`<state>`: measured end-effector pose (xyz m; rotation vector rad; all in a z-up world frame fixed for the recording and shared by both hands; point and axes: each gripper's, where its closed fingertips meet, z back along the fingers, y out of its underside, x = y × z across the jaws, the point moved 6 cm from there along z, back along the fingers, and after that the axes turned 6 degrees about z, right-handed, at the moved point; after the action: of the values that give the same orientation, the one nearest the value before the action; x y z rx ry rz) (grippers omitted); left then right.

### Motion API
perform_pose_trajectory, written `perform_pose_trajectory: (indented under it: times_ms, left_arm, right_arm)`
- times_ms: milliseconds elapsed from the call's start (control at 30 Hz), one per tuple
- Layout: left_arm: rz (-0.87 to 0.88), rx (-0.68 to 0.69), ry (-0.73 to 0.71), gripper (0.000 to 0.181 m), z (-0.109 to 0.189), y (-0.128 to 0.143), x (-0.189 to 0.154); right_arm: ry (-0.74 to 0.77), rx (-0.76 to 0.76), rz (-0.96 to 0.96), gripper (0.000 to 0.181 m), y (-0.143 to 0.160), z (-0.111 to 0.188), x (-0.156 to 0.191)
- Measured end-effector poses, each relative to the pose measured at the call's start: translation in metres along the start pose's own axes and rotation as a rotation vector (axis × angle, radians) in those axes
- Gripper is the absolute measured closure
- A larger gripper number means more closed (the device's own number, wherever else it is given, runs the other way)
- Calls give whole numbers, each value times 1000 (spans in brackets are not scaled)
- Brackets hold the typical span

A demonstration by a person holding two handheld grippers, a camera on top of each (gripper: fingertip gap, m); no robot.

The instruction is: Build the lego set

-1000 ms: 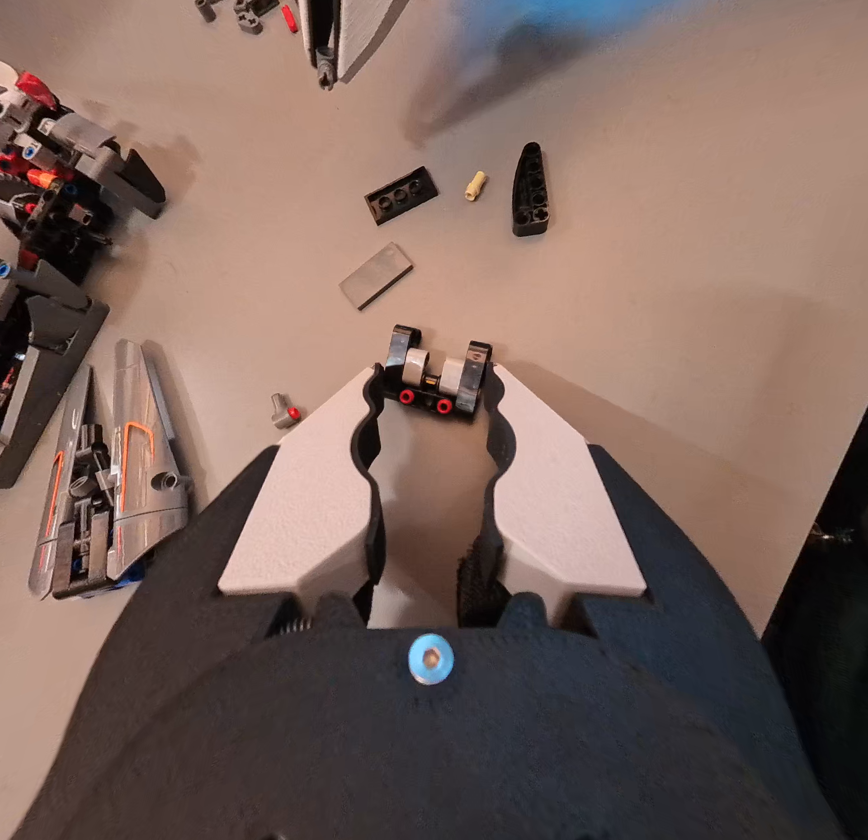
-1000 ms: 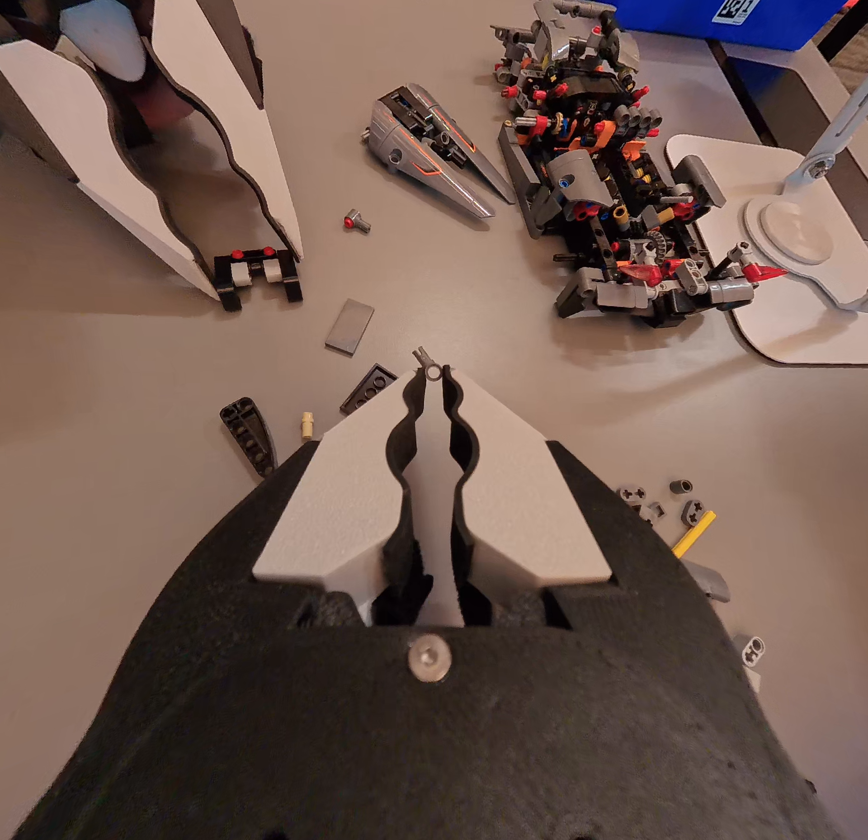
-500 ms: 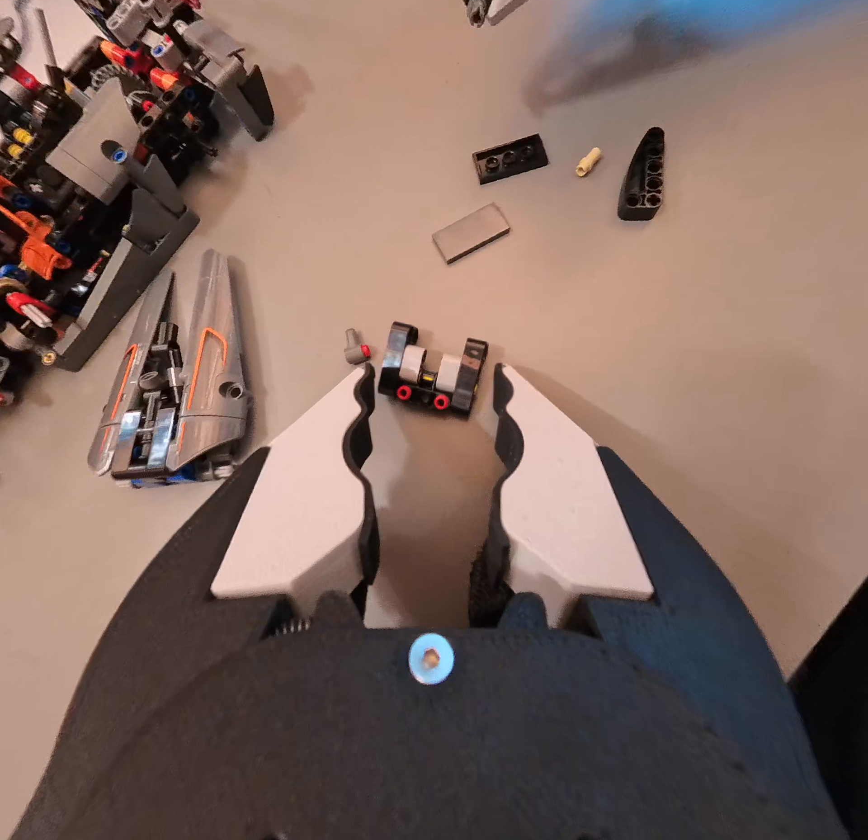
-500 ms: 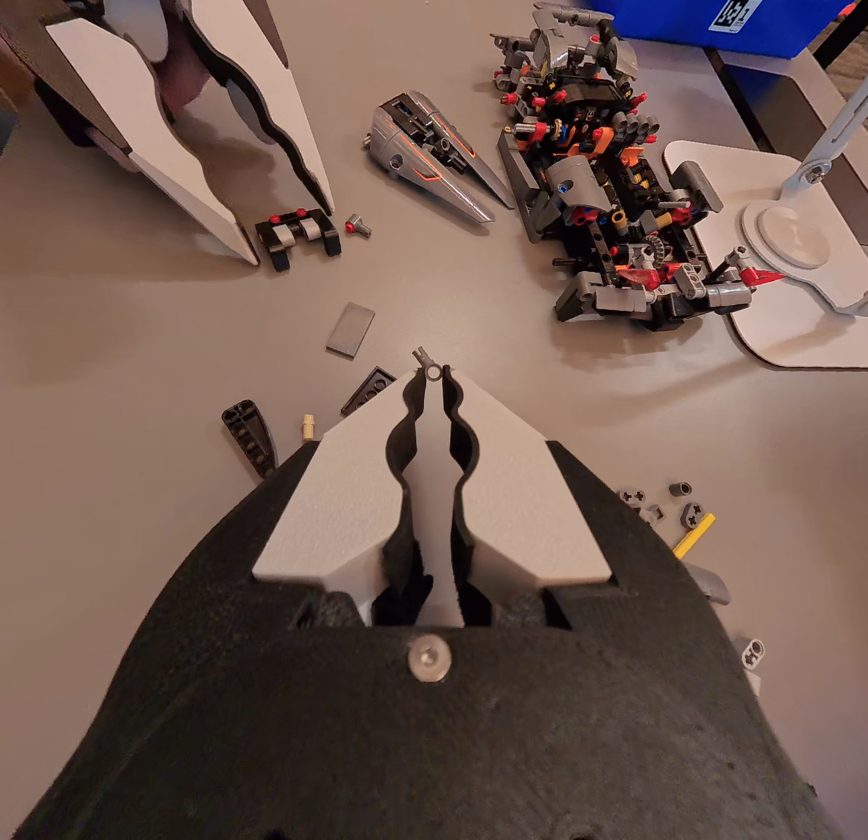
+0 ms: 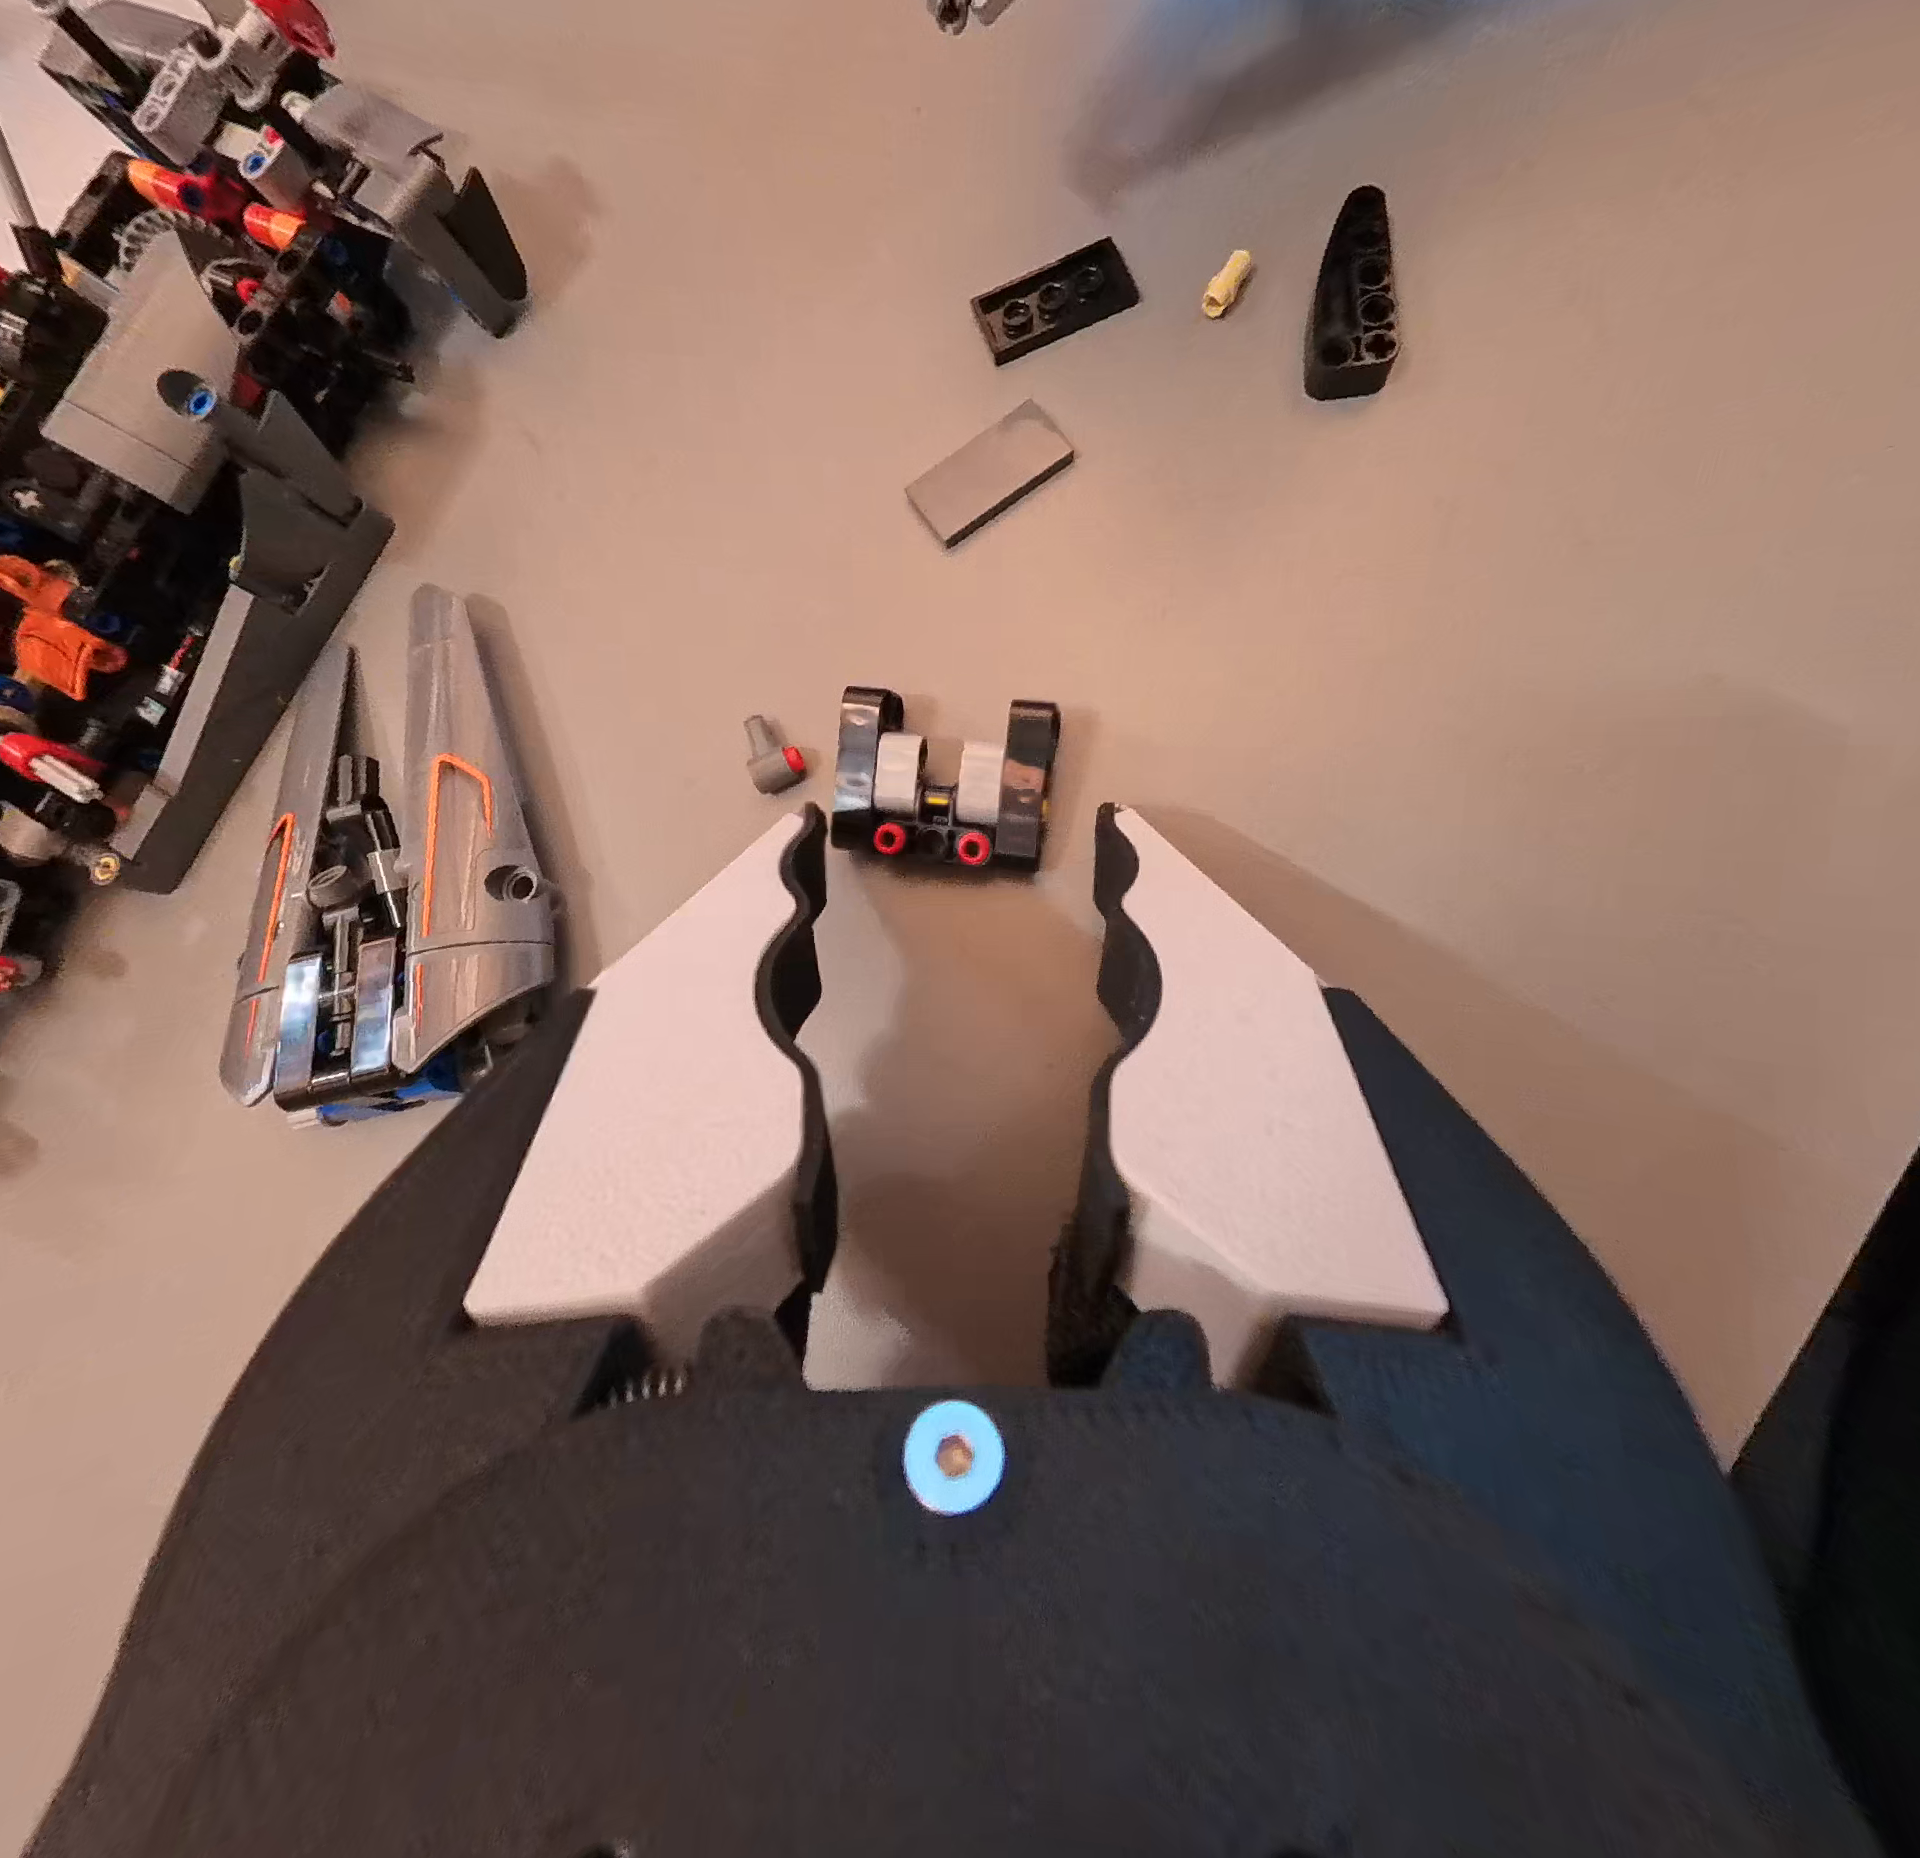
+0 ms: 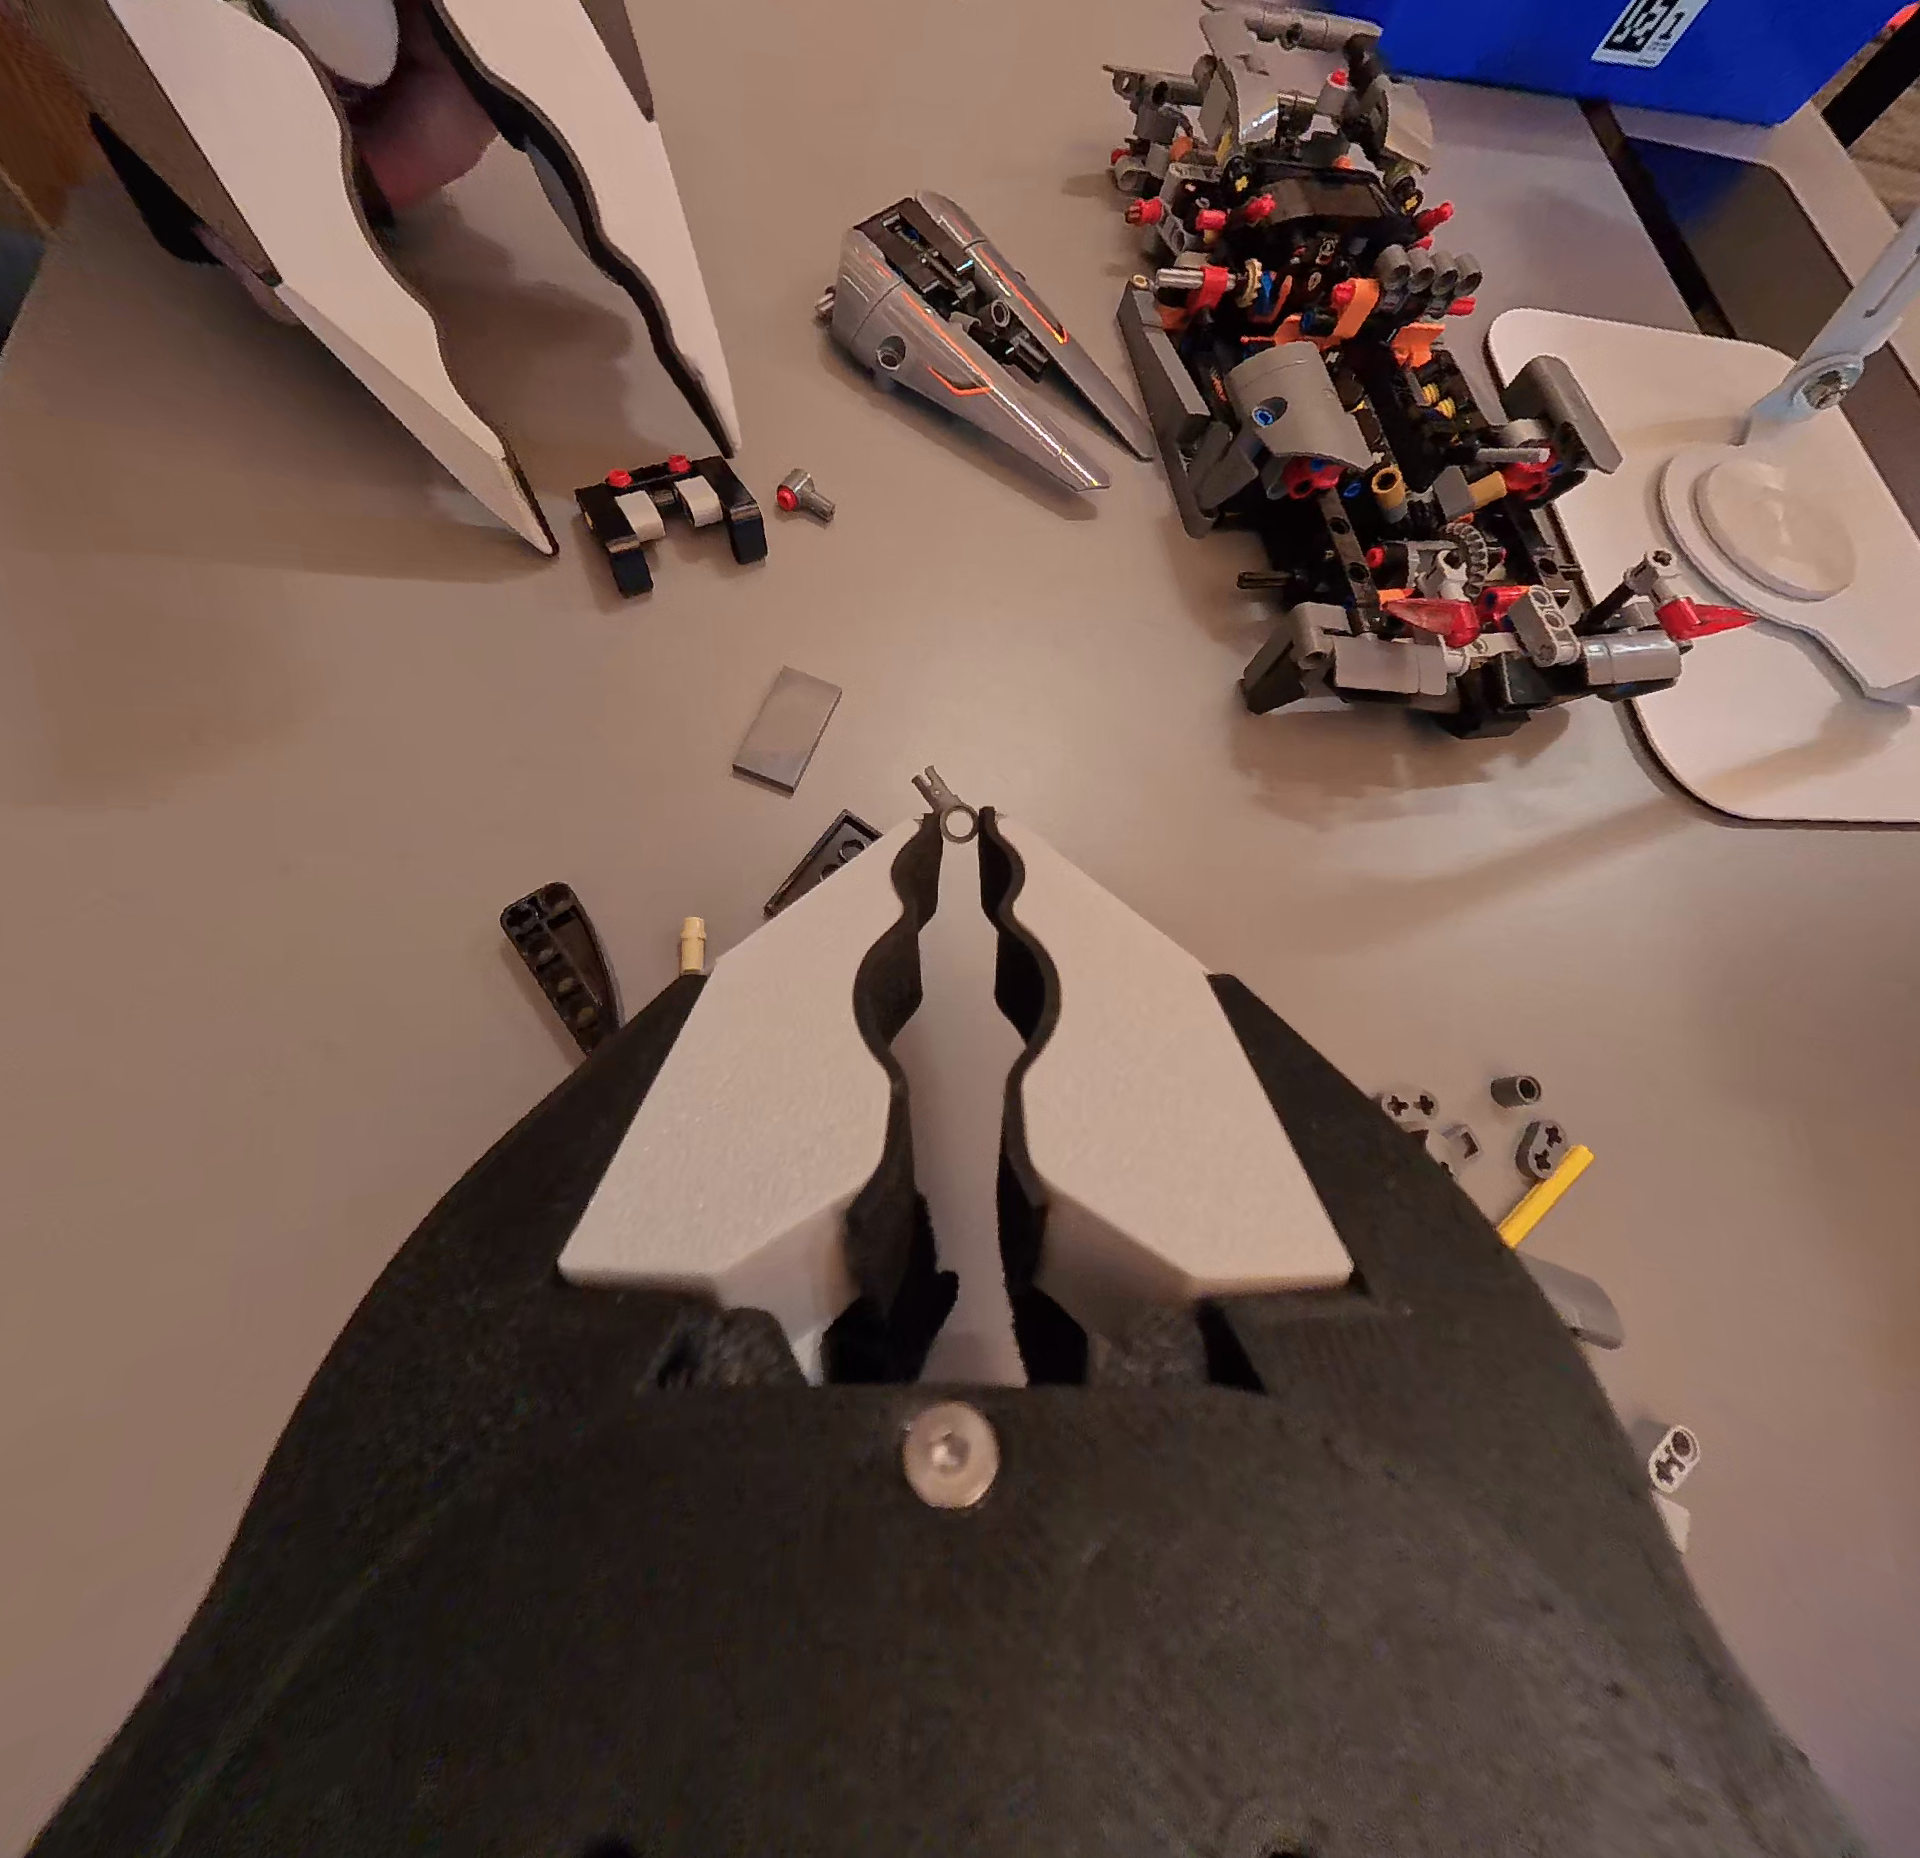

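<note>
Two grippers: left gripper (image 5: pixel 951 821) spread over the black subassembly (image 5: pixel 943 785) (untouched), right gripper (image 6: pixel 958 821) pinching a grey pin (image 6: pixel 951 809).

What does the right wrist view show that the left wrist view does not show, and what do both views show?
Only the right wrist view shows the blue bin, the white stand base, the yellow axle and the small grey pin that the right tongs pinch.

Only the left wrist view shows the gap of the open left tongs from behind.

Both show the black clip assembly, the grey tile, the silver wing panel and the half-built car.
</note>
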<state>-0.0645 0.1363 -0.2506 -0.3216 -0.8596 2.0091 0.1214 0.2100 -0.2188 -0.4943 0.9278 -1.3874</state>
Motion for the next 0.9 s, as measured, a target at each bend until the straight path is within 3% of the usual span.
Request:
perform_pose_trajectory:
  times_ms: [167, 367, 900]
  left_arm:
    - [-6, -2, 10, 130, -1, -1, 1]
    - [13, 7, -1, 142, 0, 0, -6]
    - [47, 2, -4, 143, 7, 7, -15]
  right_arm:
    - [1, 3, 4, 176, 0, 0, 0]
    - [3, 2, 4, 176, -1, 1, 0]
    - [-2, 8, 6, 176, 0, -1, 1]
